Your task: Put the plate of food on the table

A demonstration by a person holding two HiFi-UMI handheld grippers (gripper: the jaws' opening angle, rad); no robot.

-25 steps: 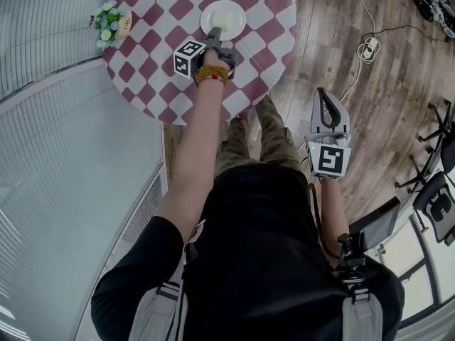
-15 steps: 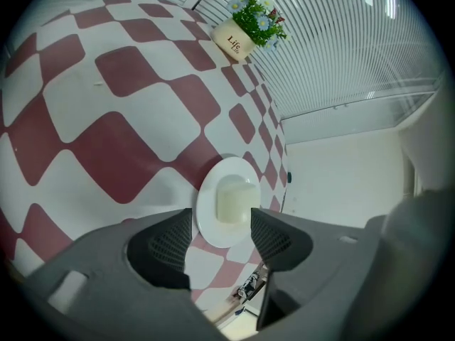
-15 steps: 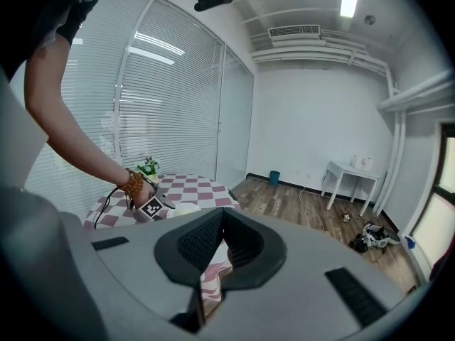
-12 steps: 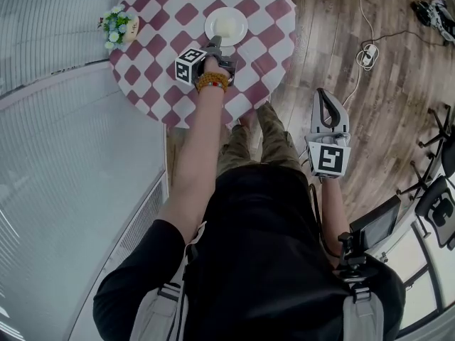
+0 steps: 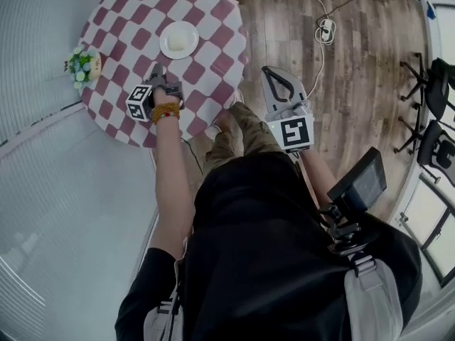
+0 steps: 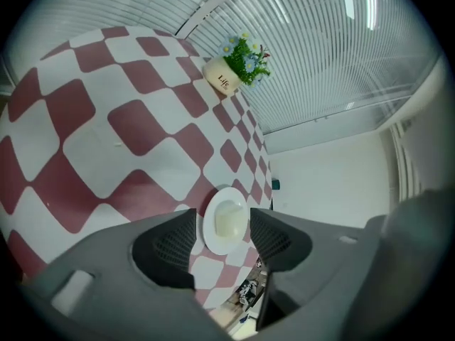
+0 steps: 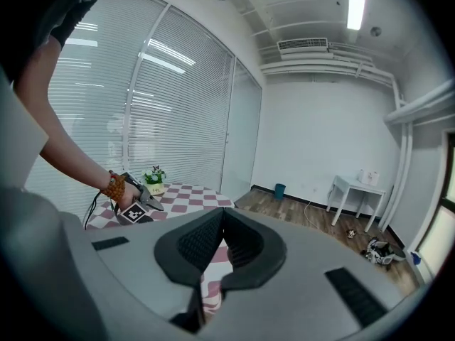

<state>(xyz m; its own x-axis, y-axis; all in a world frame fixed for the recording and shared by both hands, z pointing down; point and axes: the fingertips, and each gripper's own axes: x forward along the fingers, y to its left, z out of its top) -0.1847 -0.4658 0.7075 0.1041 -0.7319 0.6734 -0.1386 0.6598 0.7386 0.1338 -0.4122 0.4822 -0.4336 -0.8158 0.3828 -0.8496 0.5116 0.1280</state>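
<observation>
A white plate [image 5: 178, 40] with a pale block of food on it rests on the round red-and-white checked table [image 5: 213, 20]. My left gripper [image 5: 158, 70] hovers over the table a short way on the near side of the plate, clear of it. In the left gripper view the plate [image 6: 226, 220] lies beyond the jaws, which stand wide apart with nothing between them. My right gripper [image 5: 269, 72] hangs over the wooden floor to the right of the table, and its jaws [image 7: 222, 222] meet with nothing in them.
A small flower pot [image 5: 85, 64] stands at the table's left edge. Window blinds run along the left side. A power strip with cables [image 5: 325, 28] lies on the floor, office chairs [image 5: 426, 84] stand at the right, and a small white side table [image 7: 359, 187] is by the far wall.
My left gripper has drawn back from the plate's rim toward me, its jaws now apart. The plate stays on the table. The right gripper keeps its place beside me.
</observation>
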